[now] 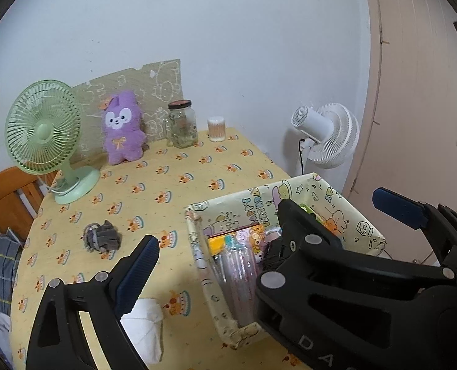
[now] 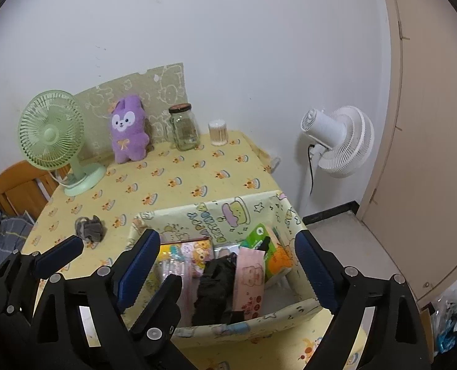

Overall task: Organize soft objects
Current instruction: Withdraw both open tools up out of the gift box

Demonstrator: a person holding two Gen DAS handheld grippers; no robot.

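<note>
Blue-padded right gripper (image 2: 228, 265) wide open over basket (image 2: 216, 215).

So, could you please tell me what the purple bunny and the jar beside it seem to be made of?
The purple bunny looks like plush fabric: fuzzy, matte pile. The jar appears to be clear glass, since you see through it, with a dark lid, probably metal or plastic.
</note>
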